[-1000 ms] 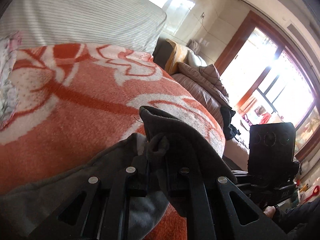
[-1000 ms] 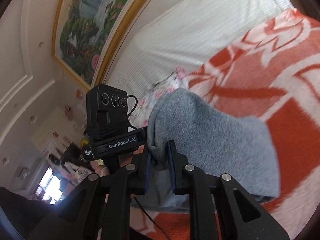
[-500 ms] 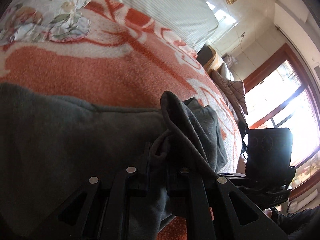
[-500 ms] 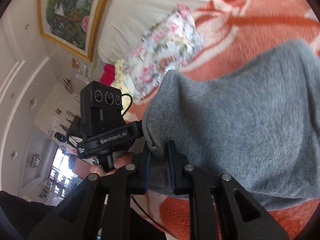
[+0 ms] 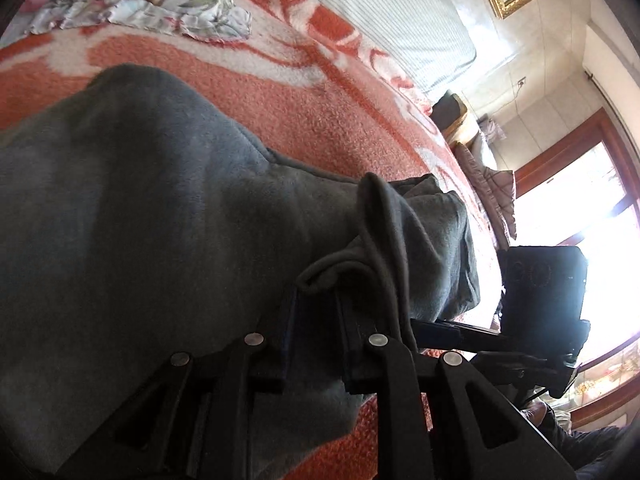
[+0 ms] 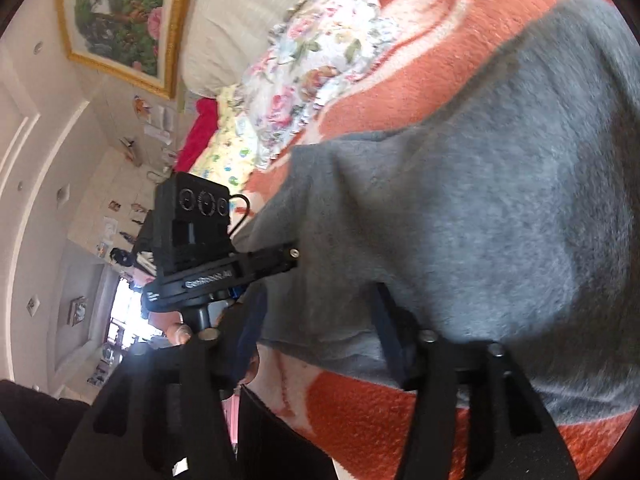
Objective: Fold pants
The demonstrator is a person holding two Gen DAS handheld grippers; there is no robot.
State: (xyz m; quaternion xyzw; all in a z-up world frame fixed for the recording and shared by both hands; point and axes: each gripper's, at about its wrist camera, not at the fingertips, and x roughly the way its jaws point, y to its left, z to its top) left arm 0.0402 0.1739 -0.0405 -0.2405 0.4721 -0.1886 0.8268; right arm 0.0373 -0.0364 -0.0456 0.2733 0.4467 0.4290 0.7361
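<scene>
The grey fleece pants [image 5: 152,216] lie folded over on the orange and white blanket [image 5: 328,120]. My left gripper [image 5: 316,304] is shut on a bunched edge of the pants, low over the fabric. In the right wrist view the pants [image 6: 480,200] spread across the blanket [image 6: 400,80]. My right gripper [image 6: 320,320] stands open with the pants edge lying loose between its wide-apart fingers. The left gripper's body shows there [image 6: 208,248], and the right gripper's body shows in the left wrist view [image 5: 540,296].
A floral quilt [image 6: 312,64] lies at the head of the bed beside a striped white pillow [image 5: 400,20]. A brown sofa with cushions [image 5: 488,176] stands beyond the bed near a bright window. A framed painting [image 6: 120,16] hangs on the wall.
Both grippers carried the pants edge forward and down over the rest of the pants. My right gripper has opened and let go of the edge; the left stays shut.
</scene>
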